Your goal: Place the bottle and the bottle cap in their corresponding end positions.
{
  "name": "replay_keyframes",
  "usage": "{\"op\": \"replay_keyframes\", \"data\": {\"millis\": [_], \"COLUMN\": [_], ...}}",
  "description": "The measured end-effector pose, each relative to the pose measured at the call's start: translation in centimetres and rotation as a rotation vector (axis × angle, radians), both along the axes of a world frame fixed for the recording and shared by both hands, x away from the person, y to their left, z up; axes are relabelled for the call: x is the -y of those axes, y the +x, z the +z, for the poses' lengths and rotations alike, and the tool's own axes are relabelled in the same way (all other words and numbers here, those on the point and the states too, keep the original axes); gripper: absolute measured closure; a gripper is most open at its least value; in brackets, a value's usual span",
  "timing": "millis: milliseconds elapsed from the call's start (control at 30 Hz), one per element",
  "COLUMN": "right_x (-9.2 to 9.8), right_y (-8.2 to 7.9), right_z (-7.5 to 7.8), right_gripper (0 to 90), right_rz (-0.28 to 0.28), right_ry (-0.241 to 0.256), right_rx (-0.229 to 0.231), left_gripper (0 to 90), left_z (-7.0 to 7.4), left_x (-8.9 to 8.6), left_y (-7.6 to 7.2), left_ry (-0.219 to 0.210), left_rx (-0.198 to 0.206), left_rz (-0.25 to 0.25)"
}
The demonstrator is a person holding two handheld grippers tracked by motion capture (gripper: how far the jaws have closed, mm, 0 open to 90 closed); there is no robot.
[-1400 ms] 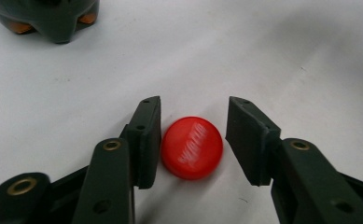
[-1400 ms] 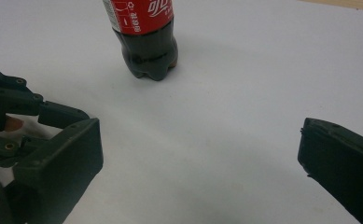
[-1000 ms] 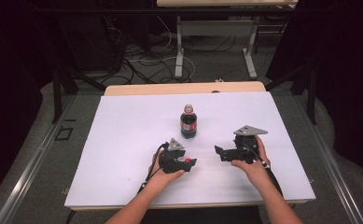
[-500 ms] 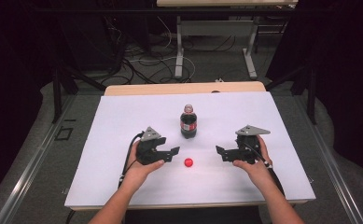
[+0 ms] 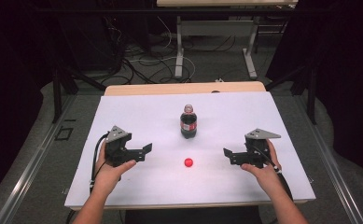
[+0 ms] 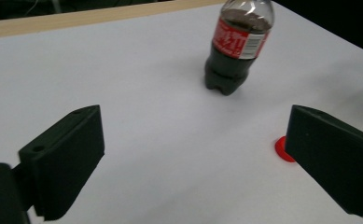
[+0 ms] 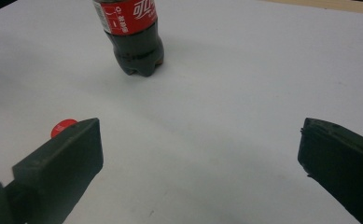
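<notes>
At centre frame of the high view, a cola bottle [image 5: 189,122] stands upright and uncapped on the white worktop [image 5: 137,112]. Its red label carries white script, partly legible as Chinese characters in the right gripper view, and a barcode in the left gripper view; the brand name cannot be read in full. Just below the bottle lies a red cap [image 5: 188,162]. Left gripper [image 5: 144,150] and right gripper [image 5: 227,155] flank the cap, jaws wide open, holding nothing.

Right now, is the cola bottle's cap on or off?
Off. The red cap lies on the white table in front of the upright cola bottle, apart from it.
</notes>
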State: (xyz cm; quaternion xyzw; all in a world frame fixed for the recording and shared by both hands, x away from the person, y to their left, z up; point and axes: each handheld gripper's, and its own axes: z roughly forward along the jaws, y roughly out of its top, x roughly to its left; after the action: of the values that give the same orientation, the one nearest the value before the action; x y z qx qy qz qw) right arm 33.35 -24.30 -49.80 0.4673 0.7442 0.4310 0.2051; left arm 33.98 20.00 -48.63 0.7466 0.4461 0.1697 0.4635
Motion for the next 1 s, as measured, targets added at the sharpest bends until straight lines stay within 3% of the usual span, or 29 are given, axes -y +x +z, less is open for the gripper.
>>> {"op": "replay_keyframes", "data": {"millis": [200, 433, 600, 700, 900, 1000], "right_x": [1.3, 3.1, 4.4, 4.9, 5.7, 6.1], "right_y": [-0.5, -0.4, -0.1, -0.1, -0.2, -0.1], "right_z": [-0.3, -1.3, -2.2, -2.6, -3.6, -4.1], "right_gripper": [0.0, 0.0, 0.0, 0.0, 0.0, 0.0], "right_rz": [-0.023, -0.074, -0.117, -0.125, -0.173, -0.193], "right_ry": [-0.003, -0.002, 0.000, -0.003, -0.033, -0.016], "right_rx": [0.009, 0.000, 0.006, 0.016, 0.013, 0.016], "left_gripper": [0.5, 0.5, 0.5, 0.5, 0.5, 0.5], "left_z": [-1.3, -2.5, -3.1, -3.4, -4.3, -4.7], "left_x": [-2.2, -4.2, -5.1, -5.5, -6.0, -6.3], "left_y": [-0.2, -0.3, -0.5, -0.6, -0.6, -0.6], "left_ry": [0.002, -0.017, -0.010, -0.038, -0.022, -0.017], "left_rx": [-0.005, -0.003, -0.003, -0.013, -0.011, -0.018], "left_rz": [0.076, 0.130, 0.150, 0.167, 0.205, 0.210]}}
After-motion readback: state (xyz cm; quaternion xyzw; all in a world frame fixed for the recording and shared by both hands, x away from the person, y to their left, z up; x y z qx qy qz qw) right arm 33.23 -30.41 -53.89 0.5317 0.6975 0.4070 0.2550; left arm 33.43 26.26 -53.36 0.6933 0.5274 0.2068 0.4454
